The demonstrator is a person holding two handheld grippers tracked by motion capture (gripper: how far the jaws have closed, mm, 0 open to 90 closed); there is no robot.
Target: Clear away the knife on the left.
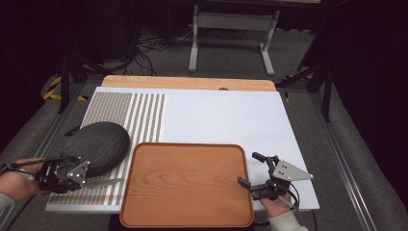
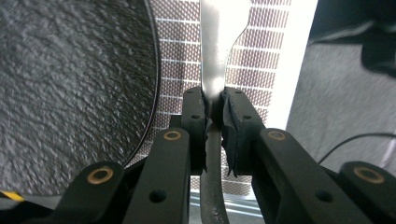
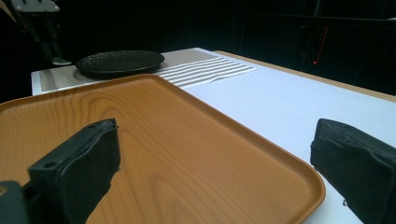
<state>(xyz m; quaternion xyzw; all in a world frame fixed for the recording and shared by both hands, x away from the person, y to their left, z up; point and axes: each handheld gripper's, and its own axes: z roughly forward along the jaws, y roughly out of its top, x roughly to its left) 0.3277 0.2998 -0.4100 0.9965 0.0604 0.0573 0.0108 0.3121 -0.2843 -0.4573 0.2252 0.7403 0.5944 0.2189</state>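
My left gripper (image 1: 90, 182) (image 2: 215, 105) is shut on a metal knife (image 1: 108, 182) (image 2: 217, 46), which sticks out to the right, just above the striped placemat (image 1: 144, 115). A dark textured plate (image 1: 96, 142) (image 2: 70, 93) (image 3: 120, 60) lies on that mat right beside the gripper. At the right edge of a wooden tray (image 1: 187, 147) (image 3: 261, 140), my right gripper (image 1: 248, 168) (image 3: 215, 154) stands open; its jaws straddle the tray's rim with nothing between them. In the right gripper view the left gripper (image 3: 51, 51) hangs far off, by the plate.
A white sheet (image 1: 226, 115) covers the table behind and right of the tray. The table's wooden far edge (image 1: 187, 83) shows past it. Metal rails run along both sides, with a grey floor, cables and a stand beyond.
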